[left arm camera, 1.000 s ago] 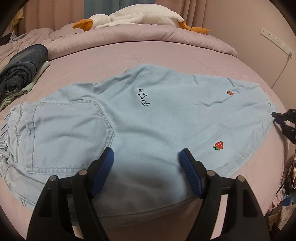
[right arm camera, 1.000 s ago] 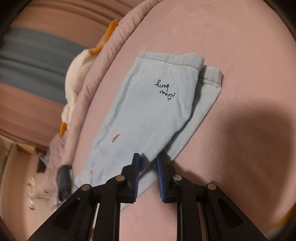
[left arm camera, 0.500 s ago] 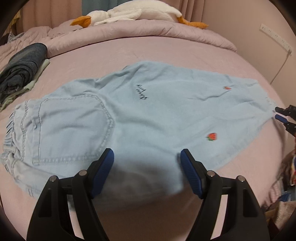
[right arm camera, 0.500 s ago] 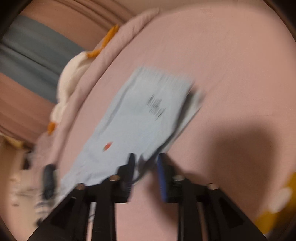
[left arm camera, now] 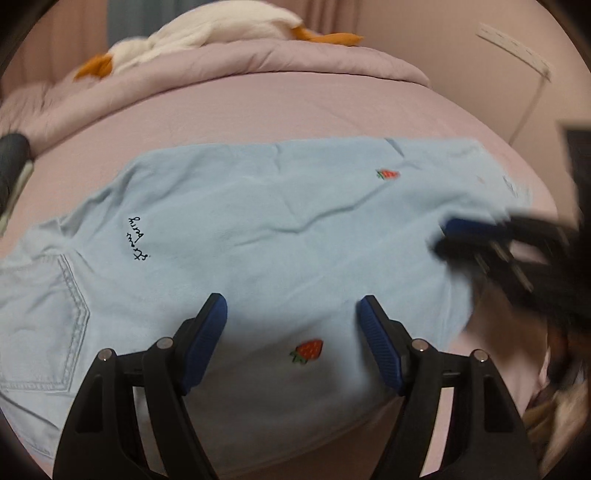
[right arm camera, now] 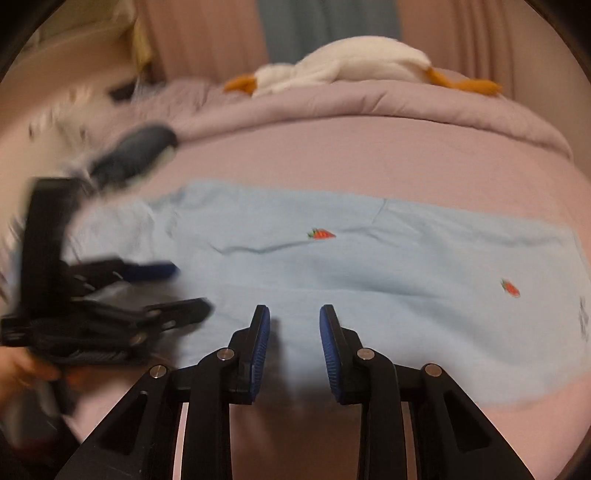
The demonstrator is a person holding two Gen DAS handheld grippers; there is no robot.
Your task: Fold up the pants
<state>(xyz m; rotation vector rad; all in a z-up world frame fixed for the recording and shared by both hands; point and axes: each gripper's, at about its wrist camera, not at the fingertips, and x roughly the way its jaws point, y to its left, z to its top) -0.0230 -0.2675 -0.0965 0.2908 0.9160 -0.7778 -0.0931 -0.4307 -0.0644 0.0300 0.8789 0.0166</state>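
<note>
Both claws have moved along the pale blue denim pants (left arm camera: 280, 229) since a second ago, and the right one has rolled level, its jaws just opening off the hem. At the left, the left claw (left arm camera: 291, 321) hovers wide open and empty over a strawberry patch. The pants lie flat, folded lengthwise, on the pink bed (left arm camera: 295, 110). Right claw (right arm camera: 294, 334) stands partly open, holding nothing. I judge the cloth light, soft and limp; better to pinch both layers at the hem corners.

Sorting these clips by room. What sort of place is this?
Most likely a bedroom: a bed with a rolled quilt, a plush goose on it, and curtains behind.
</note>
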